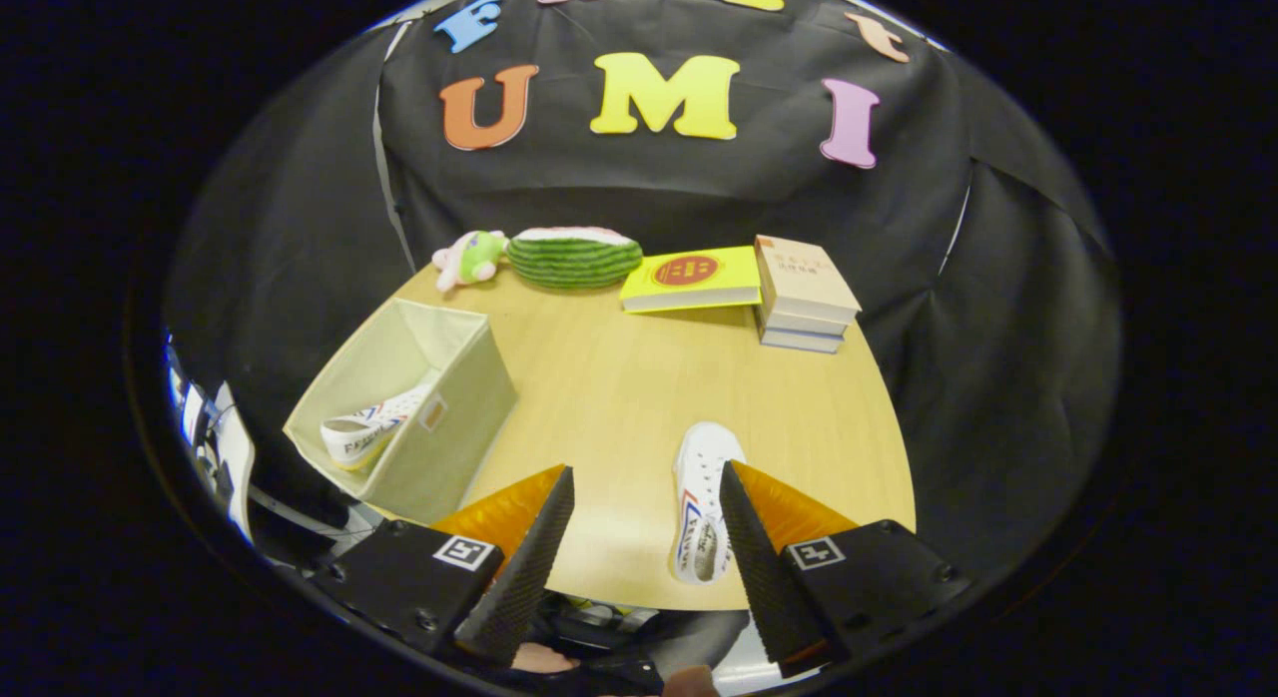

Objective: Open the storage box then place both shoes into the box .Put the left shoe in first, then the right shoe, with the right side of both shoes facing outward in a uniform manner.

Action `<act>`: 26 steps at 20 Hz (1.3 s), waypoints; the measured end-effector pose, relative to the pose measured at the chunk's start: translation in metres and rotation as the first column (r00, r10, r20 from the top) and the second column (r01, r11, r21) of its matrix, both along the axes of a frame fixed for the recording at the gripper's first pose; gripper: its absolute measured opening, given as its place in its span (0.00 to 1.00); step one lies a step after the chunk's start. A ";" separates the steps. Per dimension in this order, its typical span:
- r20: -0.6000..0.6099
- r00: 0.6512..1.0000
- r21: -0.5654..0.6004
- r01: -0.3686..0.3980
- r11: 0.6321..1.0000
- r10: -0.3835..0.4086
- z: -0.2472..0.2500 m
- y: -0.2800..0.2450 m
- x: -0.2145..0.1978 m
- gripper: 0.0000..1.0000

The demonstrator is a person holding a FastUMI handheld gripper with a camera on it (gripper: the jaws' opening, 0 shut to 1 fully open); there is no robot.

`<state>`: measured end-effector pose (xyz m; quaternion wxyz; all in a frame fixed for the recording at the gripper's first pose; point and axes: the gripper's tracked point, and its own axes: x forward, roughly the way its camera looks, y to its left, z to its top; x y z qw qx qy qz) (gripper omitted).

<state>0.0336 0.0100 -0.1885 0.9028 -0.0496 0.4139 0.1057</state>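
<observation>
A beige fabric storage box (454,417) stands open on the wooden table (619,397), to the left of my fingers. One white shoe with red and blue stripes (371,429) lies inside it on its side. A second white shoe (702,502) lies on the table just inside my right finger, toe pointing away, heel near the table's front edge. My gripper (647,497) hovers above the table's near edge, open wide, with nothing between its fingers.
At the table's far side lie a green plush toy (469,259), a watermelon-striped cushion (574,256), a yellow book (691,279) and a stack of books (804,295). Black cloth surrounds the table.
</observation>
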 end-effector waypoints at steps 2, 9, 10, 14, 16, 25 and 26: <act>-0.053 0.999 -0.037 -0.002 0.999 0.000 -0.026 -0.024 -0.001 0.91; -0.285 0.958 -0.015 0.036 0.999 -0.039 -0.122 -0.078 0.009 0.91; -0.317 0.947 -0.006 0.047 0.999 -0.046 -0.136 -0.081 0.010 0.91; -0.408 0.911 0.013 0.067 0.998 -0.056 -0.174 -0.092 0.010 0.90; -0.439 0.897 0.010 0.064 0.998 -0.053 -0.185 -0.093 0.008 0.87; -0.526 0.850 0.124 0.118 0.985 -0.036 -0.209 -0.076 0.005 0.43; -0.520 0.853 0.132 0.131 0.983 -0.044 -0.207 -0.075 0.005 0.41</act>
